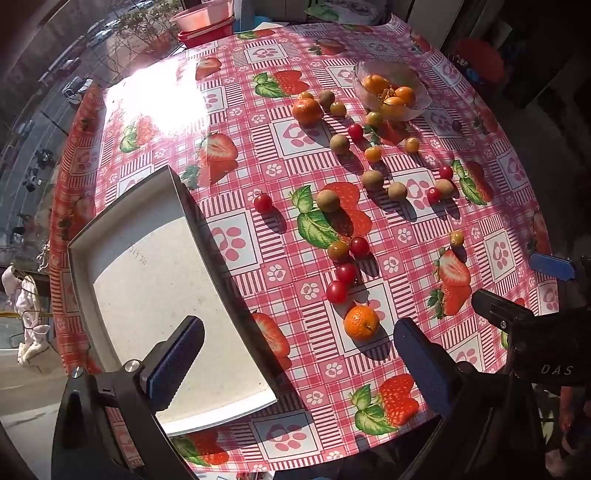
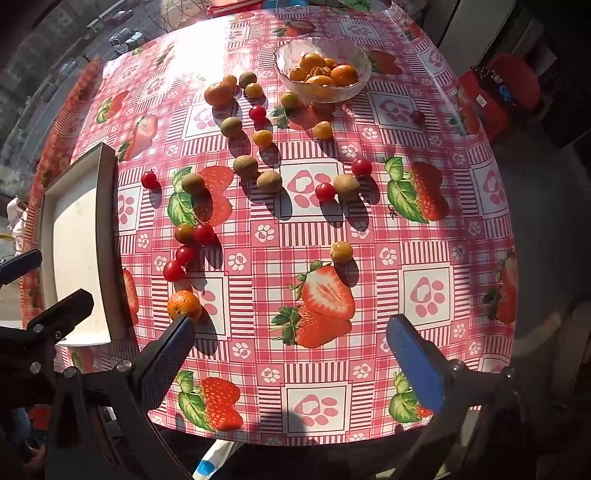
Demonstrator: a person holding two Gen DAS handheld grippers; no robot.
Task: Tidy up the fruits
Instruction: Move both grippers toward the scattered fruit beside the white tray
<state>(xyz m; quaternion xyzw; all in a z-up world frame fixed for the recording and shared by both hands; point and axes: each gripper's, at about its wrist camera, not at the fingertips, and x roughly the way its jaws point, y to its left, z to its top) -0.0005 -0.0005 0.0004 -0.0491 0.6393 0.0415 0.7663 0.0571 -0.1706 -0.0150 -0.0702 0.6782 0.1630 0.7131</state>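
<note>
Loose fruit is scattered over a pink strawberry-print tablecloth (image 1: 369,369): red cherry tomatoes (image 1: 337,291), brown kiwi-like fruits (image 1: 328,201), small yellow fruits (image 1: 373,153) and two mandarins (image 1: 361,322) (image 1: 306,110). A glass bowl (image 1: 362,72) at the far side holds orange fruits. An empty white tray (image 1: 166,295) lies at the left. My left gripper (image 1: 299,365) hangs open above the tray's right edge, with the near mandarin just ahead of it. My right gripper (image 2: 291,365) is open over bare cloth, and the near mandarin (image 2: 184,304) sits by its left fingertip.
Red plastic basins (image 1: 205,22) stand beyond the table's far edge. A red object (image 2: 513,88) sits off the table at the right. The right gripper's body (image 1: 517,325) shows at the right of the left wrist view. Strong sun glare (image 1: 155,96) covers the far left cloth.
</note>
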